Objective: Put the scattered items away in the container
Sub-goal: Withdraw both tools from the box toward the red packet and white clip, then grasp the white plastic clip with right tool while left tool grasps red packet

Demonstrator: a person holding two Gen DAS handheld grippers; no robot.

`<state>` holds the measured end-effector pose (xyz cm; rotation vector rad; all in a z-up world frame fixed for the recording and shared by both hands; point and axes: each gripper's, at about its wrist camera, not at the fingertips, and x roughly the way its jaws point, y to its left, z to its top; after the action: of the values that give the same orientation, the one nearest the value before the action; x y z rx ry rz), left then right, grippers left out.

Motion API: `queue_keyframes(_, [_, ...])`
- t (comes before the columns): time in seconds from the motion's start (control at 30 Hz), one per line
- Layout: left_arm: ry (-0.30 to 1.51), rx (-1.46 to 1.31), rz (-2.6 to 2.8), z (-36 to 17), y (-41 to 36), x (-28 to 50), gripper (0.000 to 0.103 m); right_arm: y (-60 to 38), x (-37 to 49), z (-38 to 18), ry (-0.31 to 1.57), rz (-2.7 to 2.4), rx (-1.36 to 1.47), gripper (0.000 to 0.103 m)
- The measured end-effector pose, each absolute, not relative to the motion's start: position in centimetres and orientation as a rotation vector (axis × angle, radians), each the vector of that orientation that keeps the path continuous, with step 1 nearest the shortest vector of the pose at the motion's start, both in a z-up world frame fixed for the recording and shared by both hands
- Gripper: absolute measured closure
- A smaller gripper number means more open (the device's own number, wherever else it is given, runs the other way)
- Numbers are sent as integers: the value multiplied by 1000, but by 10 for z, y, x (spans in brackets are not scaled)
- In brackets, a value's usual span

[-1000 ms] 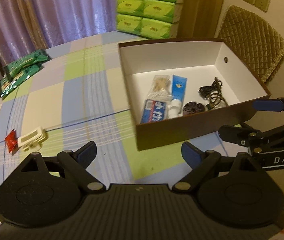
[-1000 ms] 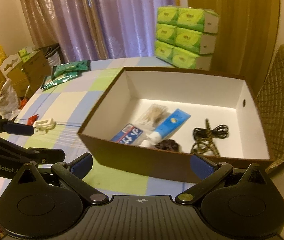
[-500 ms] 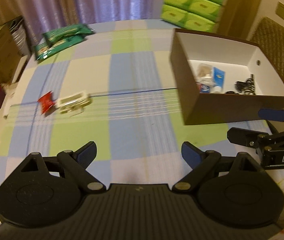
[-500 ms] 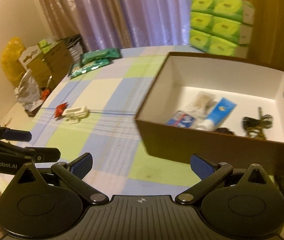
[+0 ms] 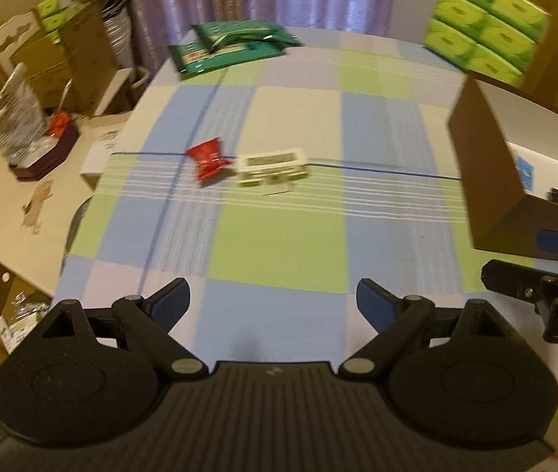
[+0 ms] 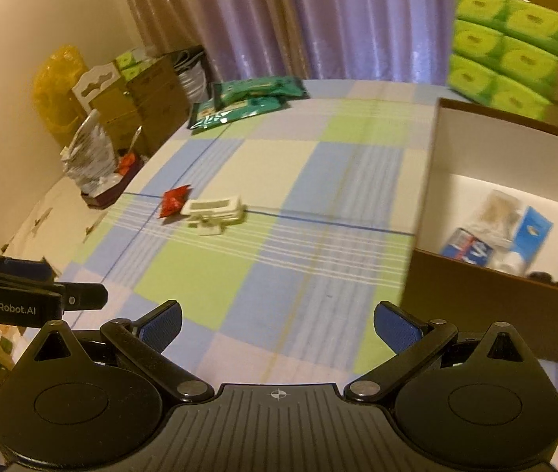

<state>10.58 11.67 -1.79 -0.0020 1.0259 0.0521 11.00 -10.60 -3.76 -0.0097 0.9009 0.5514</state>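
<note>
Approach to the last loose items, both tools empty and spread wide.

Your left gripper and right gripper hold nothing, jaws fully apart. The red packet and white clip lie just beside each other at about 12 o'clock on the checked tablecloth, well apart from the box at 3 o'clock. Pick one target: come down over the clip with a finger on each long side, and keep clear of the packet so you don't nudge it. Only the right wrist view shows the box's contents clearly, a blue tube among them; the left view sees mostly its outer wall.
</note>
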Motion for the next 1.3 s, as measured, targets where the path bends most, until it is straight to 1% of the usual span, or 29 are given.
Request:
queue_keyframes(0.53, [1050, -29, 127, -41, 191, 135, 13, -16, 140, -68, 877, 560, -72, 2])
queue_keyframes(0.87, [1068, -35, 142, -69, 233, 181, 13, 35, 174, -102, 844, 534, -117, 2])
queue_keyframes(1.3, [1105, -32, 117, -99, 261, 235, 13, 88, 209, -142, 821, 523, -177, 2])
